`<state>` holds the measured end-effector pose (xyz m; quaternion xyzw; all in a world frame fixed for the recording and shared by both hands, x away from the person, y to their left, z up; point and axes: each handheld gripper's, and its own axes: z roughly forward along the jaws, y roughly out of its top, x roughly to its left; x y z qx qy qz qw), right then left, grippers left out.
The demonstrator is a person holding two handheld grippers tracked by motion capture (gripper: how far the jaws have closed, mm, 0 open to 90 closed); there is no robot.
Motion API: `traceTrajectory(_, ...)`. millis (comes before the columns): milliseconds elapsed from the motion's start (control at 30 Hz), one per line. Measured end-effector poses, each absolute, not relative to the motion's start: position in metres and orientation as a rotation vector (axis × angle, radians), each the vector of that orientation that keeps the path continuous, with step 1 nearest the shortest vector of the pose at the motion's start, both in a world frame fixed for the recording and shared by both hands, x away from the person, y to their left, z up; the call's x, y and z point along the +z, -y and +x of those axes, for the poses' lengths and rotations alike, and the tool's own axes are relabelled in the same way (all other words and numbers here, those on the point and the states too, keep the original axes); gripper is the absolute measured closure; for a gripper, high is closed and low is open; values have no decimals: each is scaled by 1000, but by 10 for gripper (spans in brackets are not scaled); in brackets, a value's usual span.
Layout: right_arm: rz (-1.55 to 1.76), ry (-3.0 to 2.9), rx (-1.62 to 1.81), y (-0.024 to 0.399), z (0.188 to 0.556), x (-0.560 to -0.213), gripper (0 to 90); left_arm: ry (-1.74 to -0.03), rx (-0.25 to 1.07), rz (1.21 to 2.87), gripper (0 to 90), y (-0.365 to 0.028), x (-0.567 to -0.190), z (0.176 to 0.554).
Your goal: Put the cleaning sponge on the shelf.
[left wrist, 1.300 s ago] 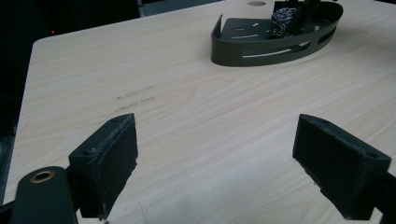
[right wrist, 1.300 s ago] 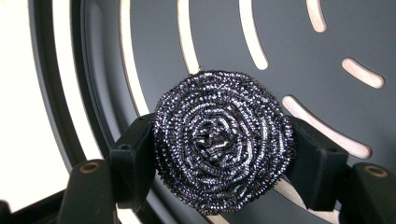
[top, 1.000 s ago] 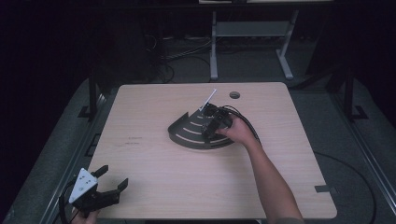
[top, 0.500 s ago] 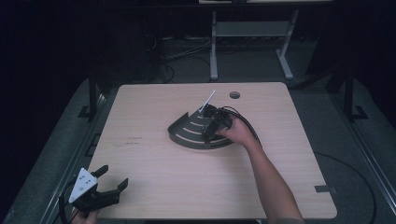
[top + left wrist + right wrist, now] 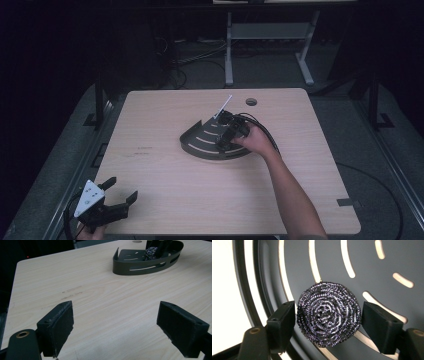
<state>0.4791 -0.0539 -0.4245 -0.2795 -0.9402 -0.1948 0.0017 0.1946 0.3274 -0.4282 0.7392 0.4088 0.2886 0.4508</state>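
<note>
A pale wooden worktop [image 5: 165, 200] fills the middle of the high view, dark floor and cabling around it. Just right of its centre sits a dark, fan-shaped slotted tray [image 5: 200, 145], with a thin white stick [image 5: 223, 106] rising from its back edge.

My right tongs [image 5: 226, 134] point down into that tray from the frame's right, my forearm reaching in from the bottom edge. In the right gripper view, the steel-wool scourer [image 5: 328, 313] — a round, glinting coil — lies on the tray floor [image 5: 362, 272] in the middle of the frame, between my two pads. The jaws have just been opening: the left pad still sits at the scourer's edge, the right pad shows a sliver of gap, so I judge the grip let go.

My left tongs [image 5: 120, 197] wait at the lower left corner of the worktop, spread wide with nothing between them — from their own camera the tray [image 5: 140, 266] and scourer [image 5: 150, 253] sit far off at upper right.

As I read it, the scourer is delivered into the tray; what remains is lifting my right tongs clear.
</note>
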Motion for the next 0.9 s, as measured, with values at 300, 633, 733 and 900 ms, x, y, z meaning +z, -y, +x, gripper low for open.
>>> traceTrajectory(300, -882, 2949, -644, 60, 476, -417, 204, -1011, 712, 1829, 133, -327, -428, 194)
traceTrajectory(633, -896, 2942, -685, 69, 470, -407, 197, -1004, 718, 1825, 132, -328, -427, 192)
traceTrajectory(733, -879, 2948, -709, 71, 468, -402, 196, -1008, 713, 1824, 133, -328, -428, 194)
traceTrajectory(900, -873, 2942, -732, 75, 462, -396, 193, -1006, 714, 1832, 132, -326, -428, 194)
